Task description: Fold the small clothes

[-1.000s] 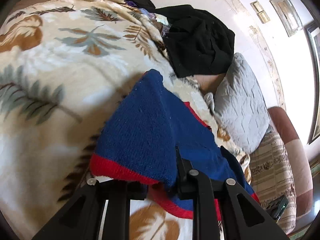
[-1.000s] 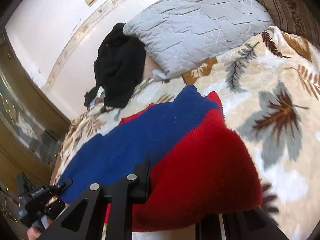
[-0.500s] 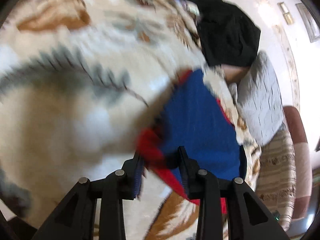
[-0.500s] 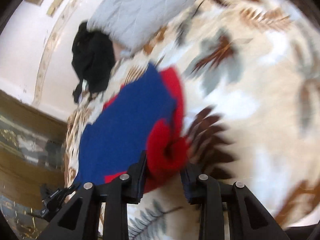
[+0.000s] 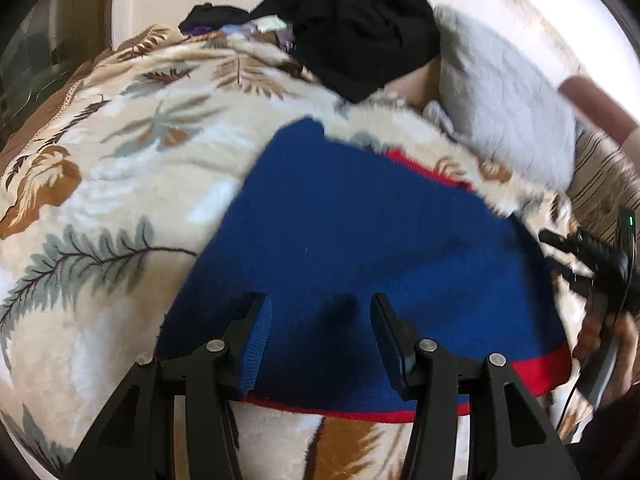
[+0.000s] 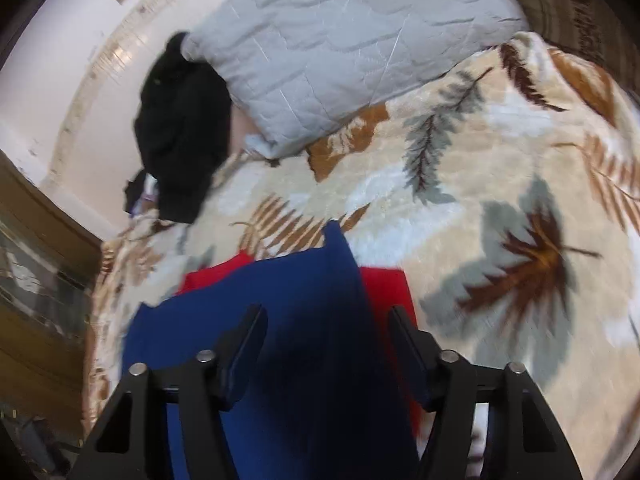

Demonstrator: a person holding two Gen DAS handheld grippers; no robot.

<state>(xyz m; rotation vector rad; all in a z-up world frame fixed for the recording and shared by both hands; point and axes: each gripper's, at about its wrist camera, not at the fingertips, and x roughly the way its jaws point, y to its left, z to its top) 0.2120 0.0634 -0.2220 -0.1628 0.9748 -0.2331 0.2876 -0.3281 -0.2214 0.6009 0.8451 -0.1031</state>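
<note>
One small knit sweater (image 5: 360, 248), blue with red trim, lies folded flat on the leaf-print blanket (image 5: 120, 168) of the bed. The left tongs (image 5: 320, 320) stand parted above its blue face, their jaws having just been opening, nothing gripped. The right tongs (image 6: 326, 332) are likewise parted over the knit, apparently not pressing it. One grey quilted pillow (image 6: 340, 48) and one black garment (image 6: 180, 132) lie beyond.

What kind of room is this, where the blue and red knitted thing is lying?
Most likely a bedroom or living room at home: a plush leaf-patterned blanket covers a bed or sofa, a grey quilted pillow lies at its edge, and a pile of dark clothes waits beside the blue and red knit.
</note>
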